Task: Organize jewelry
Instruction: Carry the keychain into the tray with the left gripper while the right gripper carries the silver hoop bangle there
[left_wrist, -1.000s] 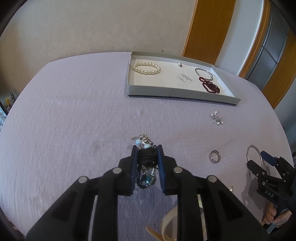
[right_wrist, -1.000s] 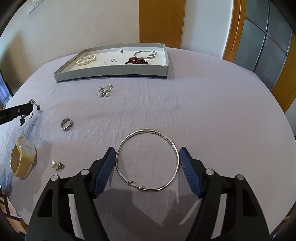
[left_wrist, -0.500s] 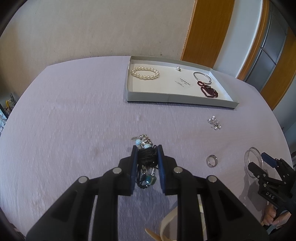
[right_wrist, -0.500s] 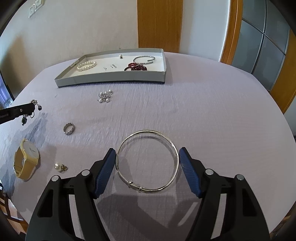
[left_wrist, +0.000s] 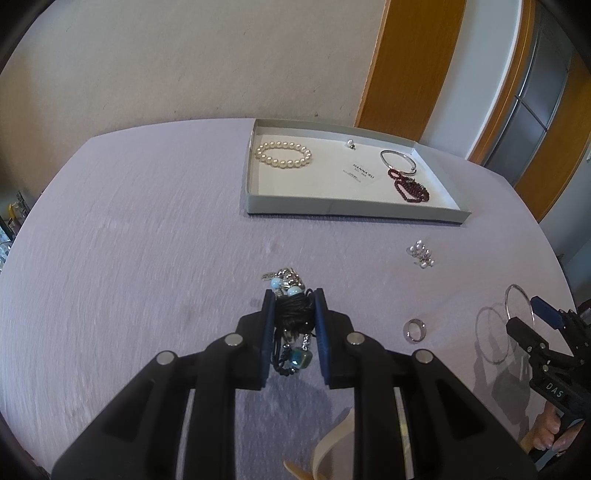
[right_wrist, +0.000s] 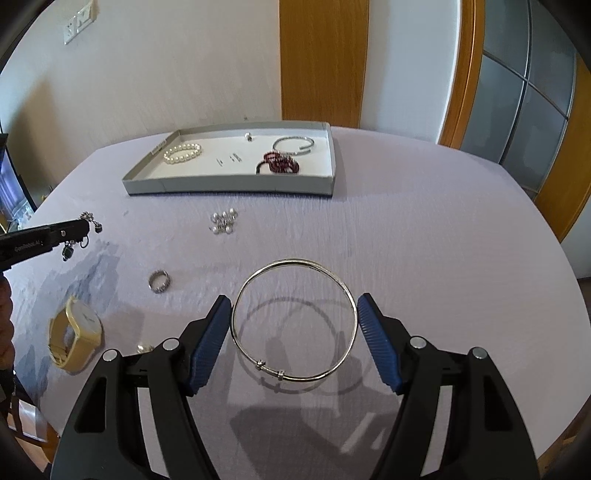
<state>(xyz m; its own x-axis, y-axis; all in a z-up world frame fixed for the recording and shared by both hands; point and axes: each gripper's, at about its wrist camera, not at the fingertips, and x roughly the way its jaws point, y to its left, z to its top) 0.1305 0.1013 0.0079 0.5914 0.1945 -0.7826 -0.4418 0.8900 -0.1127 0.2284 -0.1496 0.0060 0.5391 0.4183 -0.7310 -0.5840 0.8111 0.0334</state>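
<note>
Your biggest change is on the right: the right gripper (right_wrist: 293, 325) has come up off the lilac table (right_wrist: 424, 229), and the silver bangle (right_wrist: 293, 321) has risen with it, clamped across its width between the blue pads, its shadow now lying clear beneath it on the cloth; a second ago the hoop sat much closer to the surface, so I judge the pick made and the carry to the grey tray (right_wrist: 229, 184) the step now open to you; your left gripper (left_wrist: 293, 323) has barely shifted and stays closed narrowly on the dark corded charm bracelet (left_wrist: 291, 317), beads and charms dangling above the table; so both loads look ready to go in. For room, the tray sits at the far edge, its near wall facing you, with bare floor between the pearl bracelet (left_wrist: 283, 156) and the red bead strand (left_wrist: 410, 186); the crossing is mostly clear cloth, but the earring cluster (right_wrist: 222, 221) lies on the right hand's line, and the small ring (right_wrist: 159, 281) and yellow watch (right_wrist: 75, 338) stay near you, between the two tools.
</note>
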